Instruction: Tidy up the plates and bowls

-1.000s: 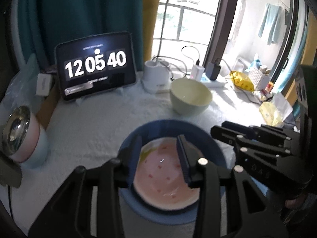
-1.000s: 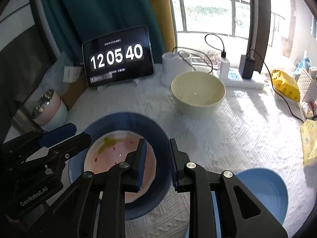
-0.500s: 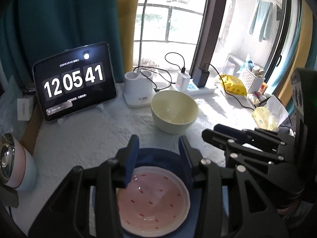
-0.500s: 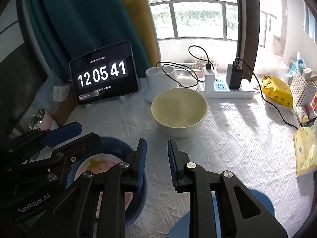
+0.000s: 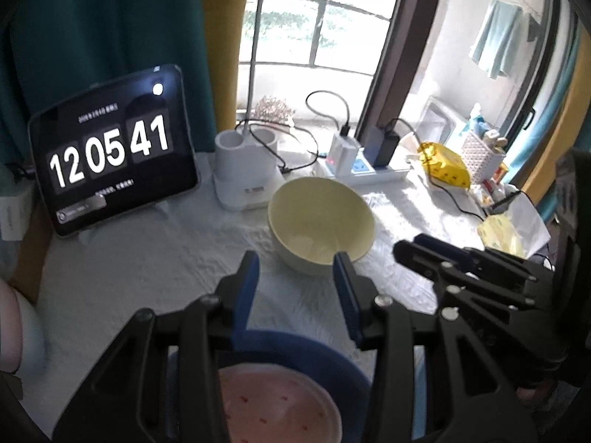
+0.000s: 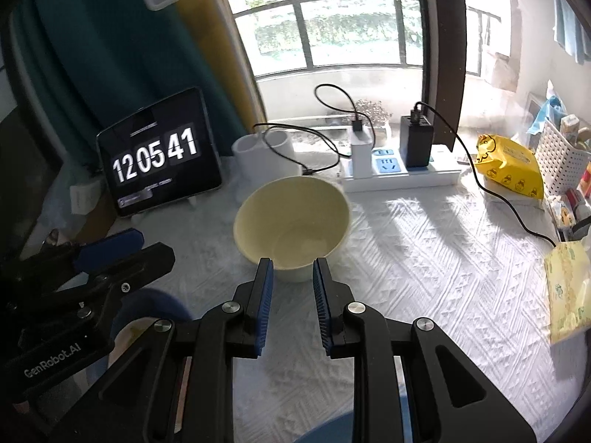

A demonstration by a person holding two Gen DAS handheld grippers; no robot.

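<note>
A pale yellow bowl (image 5: 320, 221) stands upright on the white cloth; it also shows in the right wrist view (image 6: 291, 223). A pink plate (image 5: 280, 406) lies inside a blue plate (image 5: 332, 354) just below my left gripper (image 5: 295, 262), which is open and empty above them. My right gripper (image 6: 293, 269) is open and empty, its tips just short of the yellow bowl's near side. A second blue dish (image 6: 325, 430) shows at the bottom edge under the right gripper.
A tablet clock (image 5: 110, 151) stands at the back left, a white lamp base (image 5: 245, 170) and power strip (image 6: 399, 175) with cables behind the bowl. A yellow packet (image 6: 509, 171), white basket (image 6: 557, 162) and yellow bag (image 6: 569, 288) lie right. A pink container (image 5: 14, 332) sits left.
Both grippers have risen and moved back toward the yellow bowl, away from the stacked plates. The right gripper's jaws have opened wider. The pink plate stays in the blue plate.
</note>
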